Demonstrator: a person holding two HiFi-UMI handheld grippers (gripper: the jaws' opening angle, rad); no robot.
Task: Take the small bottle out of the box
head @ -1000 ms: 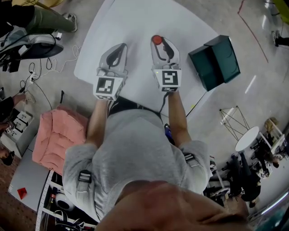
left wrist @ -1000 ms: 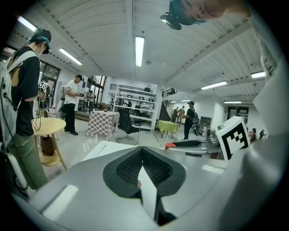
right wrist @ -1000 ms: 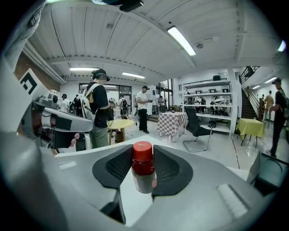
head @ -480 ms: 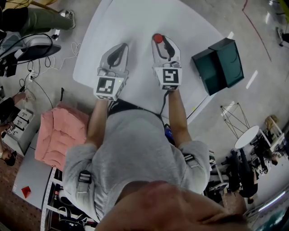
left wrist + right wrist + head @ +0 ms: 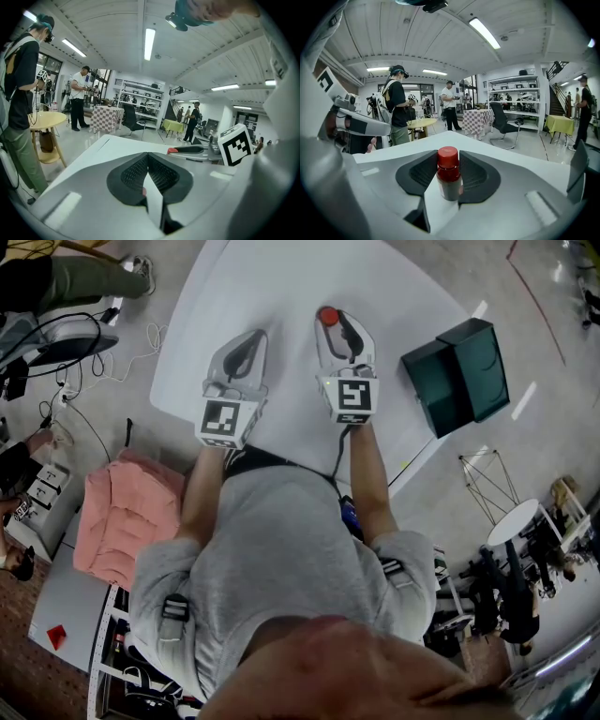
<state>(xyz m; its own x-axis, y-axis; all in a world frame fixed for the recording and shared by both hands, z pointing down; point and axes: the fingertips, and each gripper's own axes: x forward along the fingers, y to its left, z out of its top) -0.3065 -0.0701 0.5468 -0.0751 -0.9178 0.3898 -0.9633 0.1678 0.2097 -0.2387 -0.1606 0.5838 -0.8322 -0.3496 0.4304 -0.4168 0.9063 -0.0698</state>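
Observation:
The small dark bottle with a red cap stands upright between the pads of my right gripper, which is shut on it. In the head view my right gripper hovers over the white table. My left gripper is beside it on the left, and its pads meet at the tip with nothing between them. The dark green box sits off the table's right edge, well away from both grippers. In the left gripper view the right gripper shows at the right.
A pink cushion lies to the left behind the person. Cables trail on the floor at the left. Several people stand around the room, one next to a round yellow table. A small white round table is at the right.
Both grippers have sunk slightly toward the table. The bottle stays in the right gripper's hold.

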